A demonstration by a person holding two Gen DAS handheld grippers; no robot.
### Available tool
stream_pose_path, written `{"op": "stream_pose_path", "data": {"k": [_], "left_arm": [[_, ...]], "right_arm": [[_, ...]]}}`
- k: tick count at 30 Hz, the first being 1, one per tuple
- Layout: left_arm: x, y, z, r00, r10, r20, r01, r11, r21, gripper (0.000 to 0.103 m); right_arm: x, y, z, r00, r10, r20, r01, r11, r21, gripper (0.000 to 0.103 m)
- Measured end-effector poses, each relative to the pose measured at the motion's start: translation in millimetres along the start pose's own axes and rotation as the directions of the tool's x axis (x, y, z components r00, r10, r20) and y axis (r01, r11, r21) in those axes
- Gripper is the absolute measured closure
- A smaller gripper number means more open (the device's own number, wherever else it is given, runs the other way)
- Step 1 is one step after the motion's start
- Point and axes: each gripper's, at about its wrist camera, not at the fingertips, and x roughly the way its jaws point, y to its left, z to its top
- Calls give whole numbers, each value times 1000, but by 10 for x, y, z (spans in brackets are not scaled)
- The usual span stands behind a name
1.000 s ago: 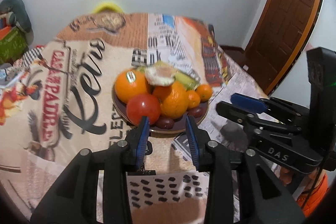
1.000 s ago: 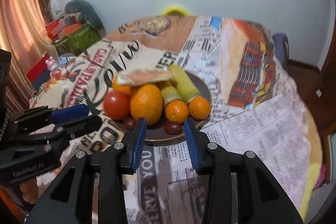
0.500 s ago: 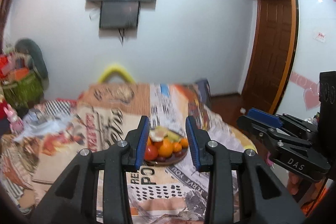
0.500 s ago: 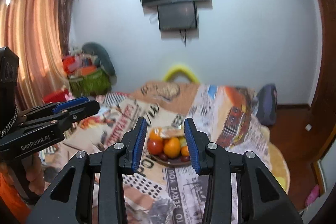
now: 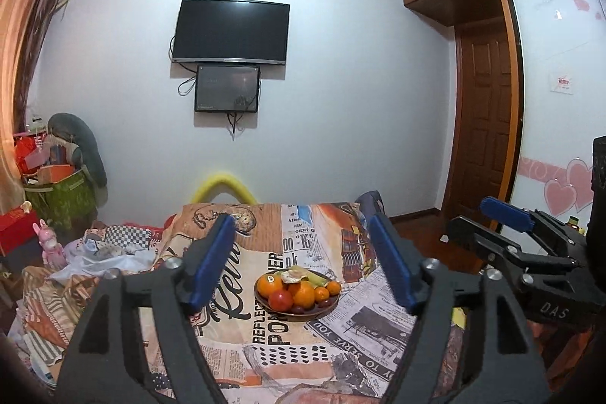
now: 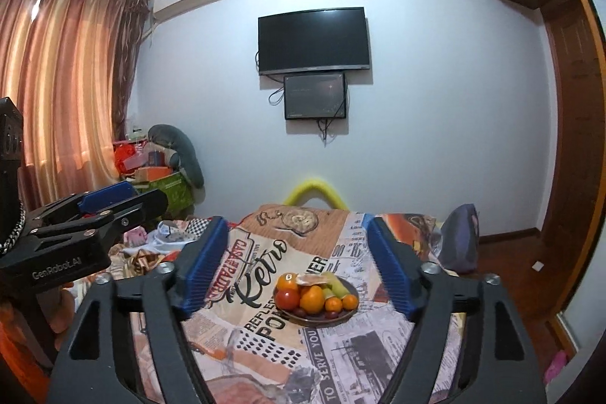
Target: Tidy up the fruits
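I see one plate [image 5: 328, 308] on the counter [image 5: 265, 339], on the newsprint-pattern cloth [image 6: 261, 324]. It holds a heaped pile: big orange [image 5: 269, 284] with a sticker, tomato [image 5: 280, 299], second orange [image 5: 303, 294], two mandarins [image 5: 321, 294], dark grapes [image 6: 330, 315] at the front rim, green pieces [image 6: 338, 286] at the back, a pale peel-like scrap [image 5: 294, 276] on top. Left gripper [image 5: 303, 267] fingers spread wide, holding nothing. Right gripper [image 6: 299, 267] same: wide, nothing held. Both well back from the plate.
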Motion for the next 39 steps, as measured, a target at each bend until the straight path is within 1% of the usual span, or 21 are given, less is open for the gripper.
{"op": "stream_pose_path", "data": {"k": [2, 4, 5, 6, 7, 9, 16, 39], "left_arm": [[-11, 2, -14, 1000, 11, 8, -11, 1000, -2, 10], [-26, 8, -29, 1000, 16, 11, -16, 1000, 0, 9], [-21, 11, -33, 1000, 17, 9, -17, 1000, 2, 8], [-26, 13, -42, 1000, 18, 8, -18, 1000, 2, 6], [-38, 16, -49, 1000, 21, 7, -21, 1000, 0, 3], [-33, 32, -53, 1000, 24, 9, -24, 1000, -5, 1], [-56, 9, -95, 999, 35, 6, -35, 999, 2, 1], [-11, 19, -146, 999, 33, -9, -33, 999, 1, 0]], "right_arm": [[1, 5, -10, 1000, -19, 15, 19, 1000, 4, 13], [-5, 10, -9, 999, -37, 29, 37, 999, 5, 7], [-21, 14, -3, 998, -47, 35, 46, 999, 4, 2], [-19, 17, 0, 997, -62, 42, 62, 998, 3, 0], [-53, 18, -2, 996, -75, 49, 75, 997, 2, 0], [-42, 27, 7, 996, -80, 49, 80, 997, -1, 0], [-118, 12, -53, 996, -81, 41, 81, 997, 4, 0], [-139, -33, -52, 996, -83, 29, 82, 996, 16, 0]]}}
